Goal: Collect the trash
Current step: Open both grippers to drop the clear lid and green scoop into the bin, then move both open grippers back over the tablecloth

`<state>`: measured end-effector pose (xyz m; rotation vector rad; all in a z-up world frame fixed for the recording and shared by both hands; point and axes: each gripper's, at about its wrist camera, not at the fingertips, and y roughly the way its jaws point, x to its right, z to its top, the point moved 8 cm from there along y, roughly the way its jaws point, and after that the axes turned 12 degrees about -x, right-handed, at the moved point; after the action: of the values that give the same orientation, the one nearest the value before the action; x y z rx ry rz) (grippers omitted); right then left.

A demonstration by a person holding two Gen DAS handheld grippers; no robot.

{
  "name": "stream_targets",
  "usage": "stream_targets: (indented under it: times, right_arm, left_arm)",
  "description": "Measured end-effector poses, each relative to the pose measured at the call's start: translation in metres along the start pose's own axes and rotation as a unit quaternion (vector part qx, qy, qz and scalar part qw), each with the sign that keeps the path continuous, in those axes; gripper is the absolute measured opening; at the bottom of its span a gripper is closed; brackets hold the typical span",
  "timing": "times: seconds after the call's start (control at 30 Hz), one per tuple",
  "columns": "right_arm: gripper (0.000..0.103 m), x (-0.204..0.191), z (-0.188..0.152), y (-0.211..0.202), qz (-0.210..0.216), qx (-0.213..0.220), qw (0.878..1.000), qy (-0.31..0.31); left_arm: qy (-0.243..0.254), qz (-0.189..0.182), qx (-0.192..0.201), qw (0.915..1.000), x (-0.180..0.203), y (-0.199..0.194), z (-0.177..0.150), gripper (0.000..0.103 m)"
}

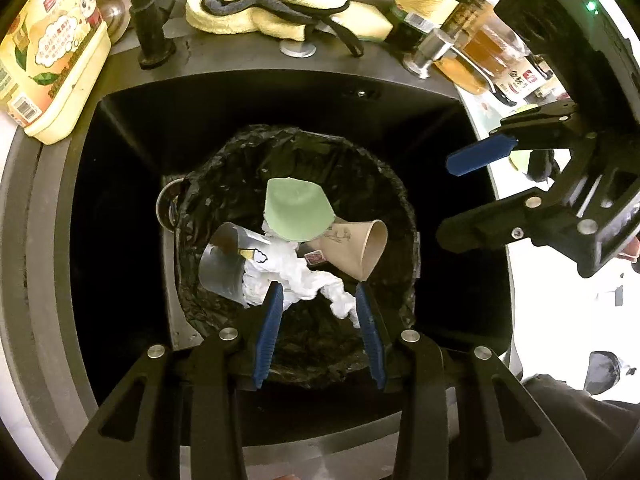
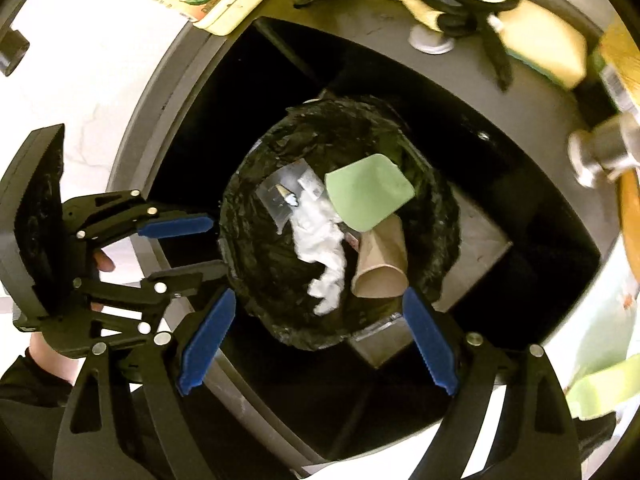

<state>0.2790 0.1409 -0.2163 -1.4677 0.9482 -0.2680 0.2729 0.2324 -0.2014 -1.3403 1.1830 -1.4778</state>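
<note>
A bin lined with a black bag point(image 1: 224, 172) point(image 2: 280, 280) stands in a dark sink. Inside lie a green cup point(image 1: 298, 210) point(image 2: 368, 196), a brown paper cup point(image 1: 356, 246) point(image 2: 382, 268), a clear plastic cup point(image 1: 224, 264) point(image 2: 282, 192) and crumpled white tissue point(image 1: 308, 276) point(image 2: 320, 248). My left gripper point(image 1: 320, 300) is open and empty above the bin; it also shows in the right wrist view point(image 2: 212, 246). My right gripper point(image 2: 320, 308) is open and empty above the bin; in the left wrist view it point(image 1: 444, 200) hovers at the sink's right edge.
The dark sink point(image 1: 120, 200) has a black faucet point(image 1: 144, 12) behind it. A yellow detergent bottle point(image 1: 52, 64) stands at the back left. A yellow cloth point(image 1: 272, 4) and bottles point(image 1: 468, 40) sit along the back rim. White counter point(image 2: 80, 80) surrounds the sink.
</note>
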Motion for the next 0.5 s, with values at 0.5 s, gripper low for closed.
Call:
stream_targets:
  times: [0.5]
  right_arm:
    - [0.085, 0.019, -0.067, -0.054, 0.01, 0.09, 0.994, 0.055]
  left_arm:
    - [0.024, 0.019, 0.03, 0.9991, 0.033, -0.029, -0.007, 0.037]
